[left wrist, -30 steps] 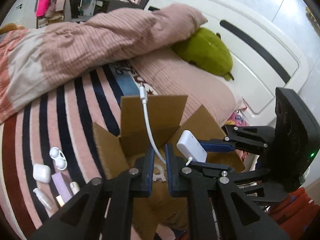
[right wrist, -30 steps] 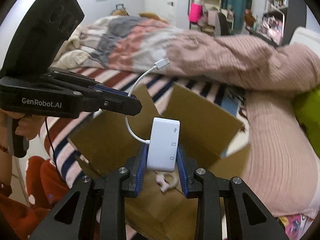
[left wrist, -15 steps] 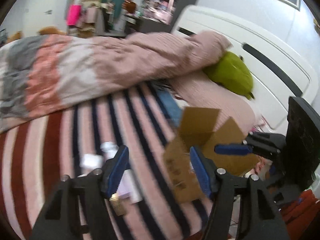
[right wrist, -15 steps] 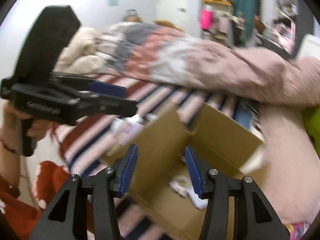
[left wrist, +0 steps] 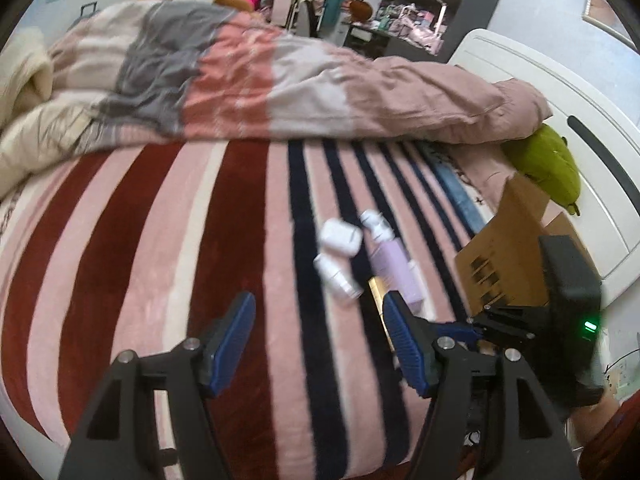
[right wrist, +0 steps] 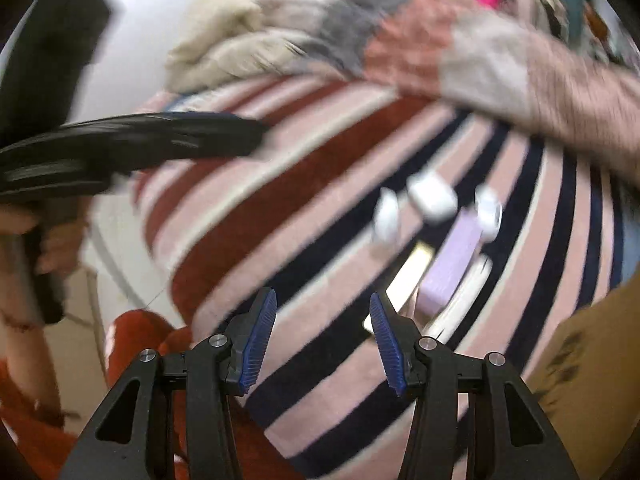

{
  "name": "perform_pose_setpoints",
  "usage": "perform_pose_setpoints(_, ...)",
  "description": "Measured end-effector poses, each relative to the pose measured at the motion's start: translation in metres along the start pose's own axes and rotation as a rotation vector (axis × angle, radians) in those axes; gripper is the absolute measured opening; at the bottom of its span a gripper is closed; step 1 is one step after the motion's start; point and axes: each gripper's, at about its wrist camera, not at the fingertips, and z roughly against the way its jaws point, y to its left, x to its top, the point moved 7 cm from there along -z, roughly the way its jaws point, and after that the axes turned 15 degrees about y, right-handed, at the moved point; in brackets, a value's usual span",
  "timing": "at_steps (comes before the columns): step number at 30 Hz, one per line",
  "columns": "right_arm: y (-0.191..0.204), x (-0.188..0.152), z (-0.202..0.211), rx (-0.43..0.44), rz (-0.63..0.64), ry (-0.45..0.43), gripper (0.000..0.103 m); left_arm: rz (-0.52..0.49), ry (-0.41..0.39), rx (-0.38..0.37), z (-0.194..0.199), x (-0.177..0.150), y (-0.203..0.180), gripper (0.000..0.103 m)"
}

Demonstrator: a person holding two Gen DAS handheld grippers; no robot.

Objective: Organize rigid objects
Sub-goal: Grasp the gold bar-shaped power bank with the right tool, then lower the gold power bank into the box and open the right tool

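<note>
While nothing sits between its blue pads, the left gripper [left wrist: 316, 332] hangs with its jaws moderately apart above the striped blanket [left wrist: 132, 264]. Seen from the left wrist, the things left to sort lie clustered at about one o'clock from it: a white earbud case [left wrist: 341, 237], a small white bottle [left wrist: 335, 275], a lilac box [left wrist: 396, 272] and a gold-edged item [left wrist: 376, 286] I cannot name. They lie close together, apparently so each can be picked in turn. At three o'clock stands the cardboard box [left wrist: 508, 248], flaps up, probably the place they go; the right gripper [left wrist: 460, 329] crosses in front of it. Beyond lie a rumpled duvet [left wrist: 280, 80], a green plush toy [left wrist: 548, 168] against the white headboard [left wrist: 560, 92], and cluttered shelves.

From the right wrist, heavily blurred, that gripper's jaws [right wrist: 323, 340] also stand part-open and empty. The same cluster lies at one o'clock, and the box edge at four o'clock. A hand [right wrist: 28, 248] at nine o'clock holds the left tool.
</note>
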Motion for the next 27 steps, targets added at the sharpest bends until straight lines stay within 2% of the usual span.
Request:
perform_pose_setpoints(3,-0.021,-0.005,-0.031,-0.062,-0.144,0.013,0.043,0.017,0.022,-0.004,-0.012,-0.01,0.011,0.063)
perform_pose_setpoints(7,-0.042,-0.008,-0.05,-0.141,-0.274,-0.026,0.027,0.022,0.033,-0.007,-0.019,-0.015,0.017,0.063)
perform_pose_setpoints(10,-0.051,-0.005,-0.055,-0.142,-0.32,-0.039,0.017,0.023,0.031,-0.014,-0.02,-0.015,0.017,0.063)
perform_pose_setpoints(13,-0.045,-0.012,-0.048,-0.153,-0.265,-0.014,0.014,0.019,0.026,-0.016,-0.018,-0.014,0.014,0.063)
perform_pose_setpoints(16,-0.035,-0.031,-0.037,-0.107,-0.186,0.051,0.014,0.015,0.023,-0.025,-0.018,-0.011,0.008,0.063)
perform_pose_setpoints(18,-0.036,-0.039,-0.037,-0.092,-0.178,0.08,0.014,0.012,0.025,-0.027,-0.018,-0.011,0.003,0.063)
perform_pose_setpoints(20,-0.04,-0.04,-0.039,-0.096,-0.189,0.055,0.022,0.011,0.034,-0.015,-0.019,-0.012,0.002,0.063)
perform_pose_setpoints(24,-0.042,-0.029,-0.049,-0.108,-0.18,0.022,0.022,0.013,0.047,0.005,-0.018,-0.016,0.002,0.063)
perform_pose_setpoints(26,-0.041,-0.022,-0.056,-0.134,-0.168,0.032,0.014,0.008,0.048,0.004,-0.016,-0.017,0.0,0.063)
perform_pose_setpoints(27,-0.039,-0.021,-0.056,-0.147,-0.157,0.031,0.014,0.001,0.049,-0.003,-0.014,-0.017,-0.002,0.063)
